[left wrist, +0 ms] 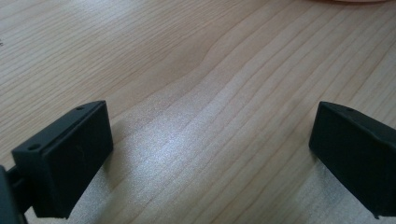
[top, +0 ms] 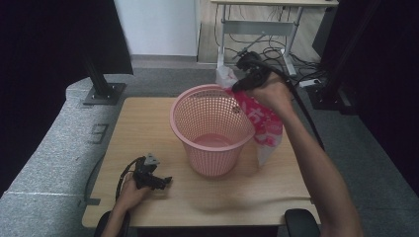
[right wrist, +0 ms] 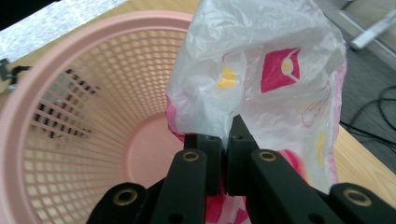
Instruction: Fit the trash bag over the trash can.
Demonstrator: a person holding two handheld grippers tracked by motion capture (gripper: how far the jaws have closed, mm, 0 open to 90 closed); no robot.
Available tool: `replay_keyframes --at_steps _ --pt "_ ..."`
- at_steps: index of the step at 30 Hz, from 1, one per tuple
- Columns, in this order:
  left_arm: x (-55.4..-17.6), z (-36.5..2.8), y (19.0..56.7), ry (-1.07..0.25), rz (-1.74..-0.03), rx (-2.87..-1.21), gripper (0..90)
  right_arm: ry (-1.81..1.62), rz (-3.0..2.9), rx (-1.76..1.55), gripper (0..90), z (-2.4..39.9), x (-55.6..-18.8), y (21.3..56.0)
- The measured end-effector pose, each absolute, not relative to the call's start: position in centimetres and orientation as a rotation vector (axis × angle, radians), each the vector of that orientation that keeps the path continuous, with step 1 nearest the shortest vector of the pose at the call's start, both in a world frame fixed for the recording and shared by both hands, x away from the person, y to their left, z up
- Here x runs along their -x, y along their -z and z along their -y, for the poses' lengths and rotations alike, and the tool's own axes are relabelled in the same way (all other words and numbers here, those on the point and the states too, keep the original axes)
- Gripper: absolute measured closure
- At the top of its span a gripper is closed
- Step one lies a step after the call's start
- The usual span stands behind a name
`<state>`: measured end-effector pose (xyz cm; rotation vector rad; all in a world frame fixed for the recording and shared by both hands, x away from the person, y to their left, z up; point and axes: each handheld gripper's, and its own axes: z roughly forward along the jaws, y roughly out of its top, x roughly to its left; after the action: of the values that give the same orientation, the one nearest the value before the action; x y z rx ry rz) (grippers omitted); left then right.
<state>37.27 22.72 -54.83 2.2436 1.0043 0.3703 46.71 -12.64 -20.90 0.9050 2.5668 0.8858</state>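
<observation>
Wooden worktop (top: 148,128) carries a pink basket (top: 210,126) at frame centre. Right hand-held gripper (right wrist: 223,140) is clamped on a thin plastic bag (right wrist: 261,79) at the basket's right rim; it looks light, limp, slippery: grip bunched film. Left hand-held gripper (left wrist: 210,154) rests lower left, jaws apart.

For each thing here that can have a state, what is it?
Pink basket: upright on the table, empty.
Plastic bag: held up, hanging outside the basket's rim.
Right gripper: shut on the plastic bag.
Left gripper: open, nothing between its jaws, low over the table.
</observation>
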Motion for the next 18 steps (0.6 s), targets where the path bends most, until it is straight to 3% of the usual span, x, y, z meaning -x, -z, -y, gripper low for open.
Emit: replay_keyframes --at_steps 6,18 --pt "-37.3 -22.7 54.8 -0.370 -1.003 -2.243 0.0 -0.869 -2.658 -0.834 86.6 8.3 -47.3 22.9" --pt "-37.3 -22.7 54.8 -0.365 -0.993 -2.248 0.0 -0.755 -2.860 -0.790 85.5 0.7 -49.3 30.6"
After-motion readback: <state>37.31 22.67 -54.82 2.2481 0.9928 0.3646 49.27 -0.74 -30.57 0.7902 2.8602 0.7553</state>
